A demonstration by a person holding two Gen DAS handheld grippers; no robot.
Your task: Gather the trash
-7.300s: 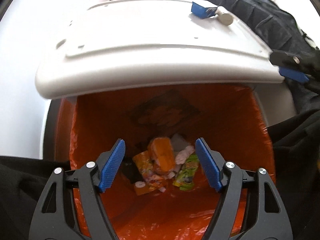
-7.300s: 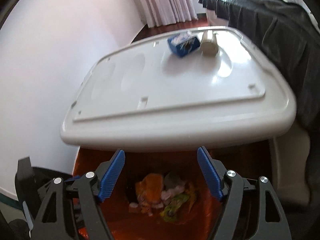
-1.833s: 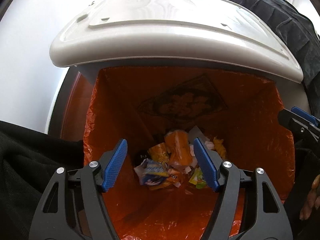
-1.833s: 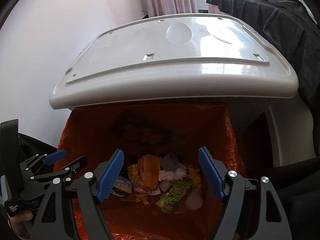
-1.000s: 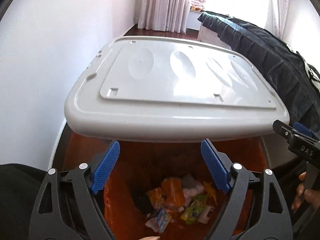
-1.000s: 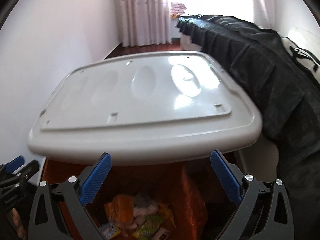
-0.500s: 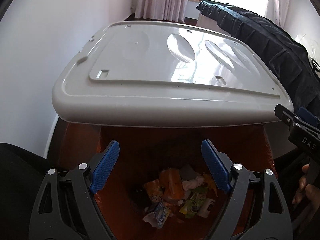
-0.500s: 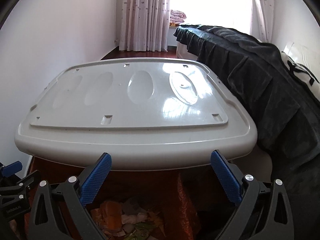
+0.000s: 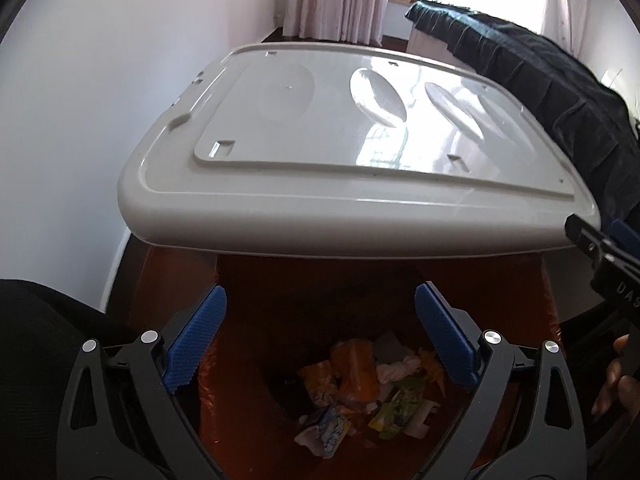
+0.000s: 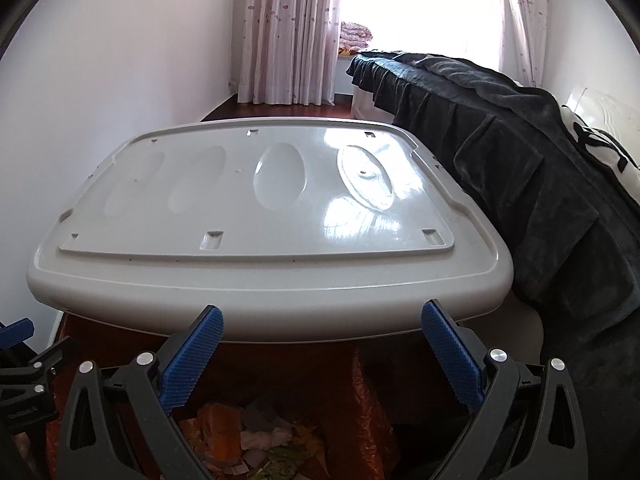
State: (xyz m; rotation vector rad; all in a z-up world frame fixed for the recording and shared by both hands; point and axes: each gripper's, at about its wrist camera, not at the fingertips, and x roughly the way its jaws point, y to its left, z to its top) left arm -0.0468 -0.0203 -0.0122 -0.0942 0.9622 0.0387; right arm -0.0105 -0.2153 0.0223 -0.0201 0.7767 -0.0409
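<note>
An orange bin bag (image 9: 516, 320) hangs below the near edge of a grey plastic table top (image 9: 360, 152). Crumpled wrappers and tissues, the trash (image 9: 360, 384), lie at its bottom; they also show in the right wrist view (image 10: 256, 440). My left gripper (image 9: 320, 336) is open and empty above the bag. My right gripper (image 10: 320, 352) is open and empty, at the table's near edge (image 10: 280, 304) above the bag (image 10: 360, 392). The right gripper also shows at the right edge of the left wrist view (image 9: 608, 256).
A bed with a dark blanket (image 10: 520, 168) runs along the right of the table. A white wall (image 10: 100, 80) is on the left, curtains (image 10: 288, 32) and a bright window at the back. Nothing lies on the table top.
Both grippers have risen and tilted up, so the table top fills more of each view. The blue carton and white cylinder seen earlier on the table are gone; a blue carton lies in the bag.
</note>
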